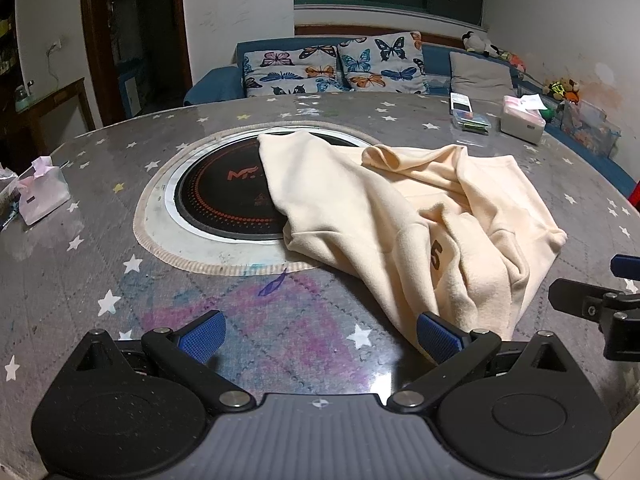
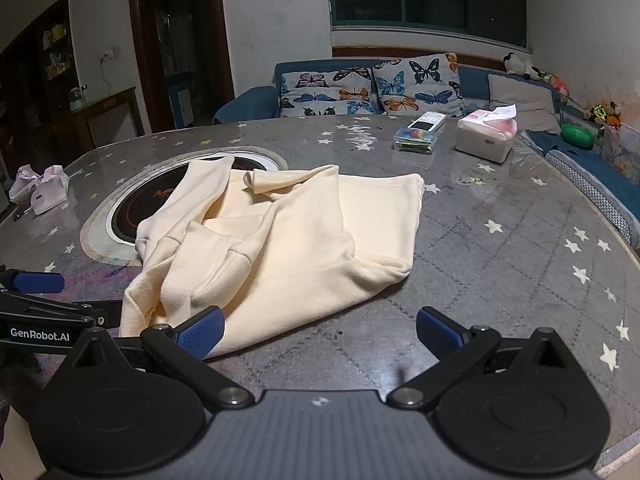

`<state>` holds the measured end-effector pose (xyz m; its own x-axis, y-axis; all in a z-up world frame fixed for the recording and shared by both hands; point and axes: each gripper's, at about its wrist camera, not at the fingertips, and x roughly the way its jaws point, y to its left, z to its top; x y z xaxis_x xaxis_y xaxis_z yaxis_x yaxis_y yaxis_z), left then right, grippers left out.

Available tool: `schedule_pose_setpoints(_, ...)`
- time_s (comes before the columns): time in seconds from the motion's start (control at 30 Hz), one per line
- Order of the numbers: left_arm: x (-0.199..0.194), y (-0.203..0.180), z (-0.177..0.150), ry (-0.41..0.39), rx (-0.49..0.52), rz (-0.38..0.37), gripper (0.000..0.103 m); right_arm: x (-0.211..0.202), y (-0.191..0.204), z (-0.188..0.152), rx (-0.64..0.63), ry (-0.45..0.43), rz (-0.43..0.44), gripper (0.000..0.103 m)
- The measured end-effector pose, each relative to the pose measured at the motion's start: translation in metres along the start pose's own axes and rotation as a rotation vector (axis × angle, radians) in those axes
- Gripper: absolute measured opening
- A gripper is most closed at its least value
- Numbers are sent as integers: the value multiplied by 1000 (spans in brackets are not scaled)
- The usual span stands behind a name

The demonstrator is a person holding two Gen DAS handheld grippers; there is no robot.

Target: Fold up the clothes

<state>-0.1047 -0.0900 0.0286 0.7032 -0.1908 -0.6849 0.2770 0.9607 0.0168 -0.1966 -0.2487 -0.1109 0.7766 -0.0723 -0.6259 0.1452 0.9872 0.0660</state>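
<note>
A cream sweatshirt (image 1: 400,216) lies crumpled on the grey star-patterned table (image 1: 80,280), partly over the round cooktop. It also shows in the right wrist view (image 2: 288,240). My left gripper (image 1: 320,336) is open and empty, just short of the garment's near hem, its right pad (image 1: 438,338) close to the cloth. My right gripper (image 2: 320,334) is open and empty at the garment's near edge, its left pad (image 2: 200,334) beside the cloth. The right gripper also shows at the right edge of the left wrist view (image 1: 608,304).
A round black induction cooktop (image 1: 224,196) is set in the table. A tissue pack (image 1: 42,190) lies at left. A white tissue box (image 2: 486,136), a small clear box (image 2: 414,142) and a remote (image 2: 428,122) sit at the far right. A blue sofa with butterfly cushions (image 2: 368,88) stands behind.
</note>
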Motion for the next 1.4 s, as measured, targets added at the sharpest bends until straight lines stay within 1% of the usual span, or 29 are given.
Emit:
schedule_pose_setpoints(0.53, 2, -3, 11, -11, 18, -7, 103, 4, -1, 12, -26, -13, 6, 103)
schedule_pose_setpoints(0.93, 11, 5, 40, -50, 14, 1, 103, 19, -6, 34, -70, -17, 2, 102)
schedule_pose_setpoints(1.07, 20, 6, 54, -63, 18, -1, 103, 31, -8, 46, -79, -8, 1, 98)
schedule_pose_setpoints(1.23, 35, 8, 72, -61, 1, -16, 102, 49, -10, 63, -95, 4, 7, 92)
schedule_pose_setpoints(1.33, 46, 7, 83, -62, 0, -23, 99, 64, -12, 74, -99, 16, 11, 90)
schedule_pose_setpoints(1.4, 54, 6, 90, -58, 3, -34, 96, 75, -14, 81, -91, 29, 16, 86)
